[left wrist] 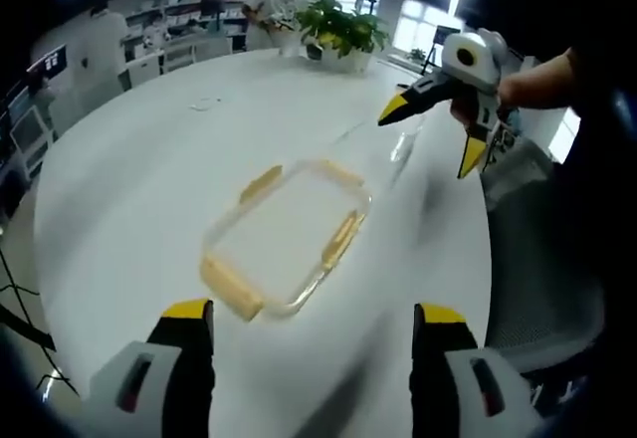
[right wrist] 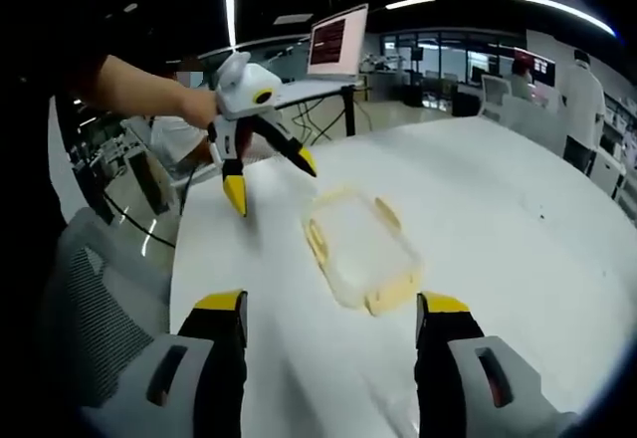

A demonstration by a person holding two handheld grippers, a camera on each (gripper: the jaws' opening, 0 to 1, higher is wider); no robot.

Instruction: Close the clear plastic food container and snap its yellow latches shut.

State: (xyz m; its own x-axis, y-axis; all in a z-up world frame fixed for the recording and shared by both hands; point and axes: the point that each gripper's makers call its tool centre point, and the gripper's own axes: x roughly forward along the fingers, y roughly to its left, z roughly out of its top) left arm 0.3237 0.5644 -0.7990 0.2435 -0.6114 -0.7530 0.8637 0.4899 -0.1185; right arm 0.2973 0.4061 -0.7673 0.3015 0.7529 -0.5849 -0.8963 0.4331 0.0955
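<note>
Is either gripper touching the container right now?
No: in the right gripper view the left gripper hangs open beside the container, and the right gripper is short of it.

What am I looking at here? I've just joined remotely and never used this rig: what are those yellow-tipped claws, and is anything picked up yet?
A person holds a two-jaw gripper in each hand, and each carries a fisheye camera looking along its own jaws. In the left gripper view, the left gripper rises from the bottom, jaws apart, and the right gripper comes in from the right, also open. The right gripper view is the opposite angle. On the white table lies the clear container with yellow latches. Neither gripper holds anything. Plants stand at the far edge.
</note>
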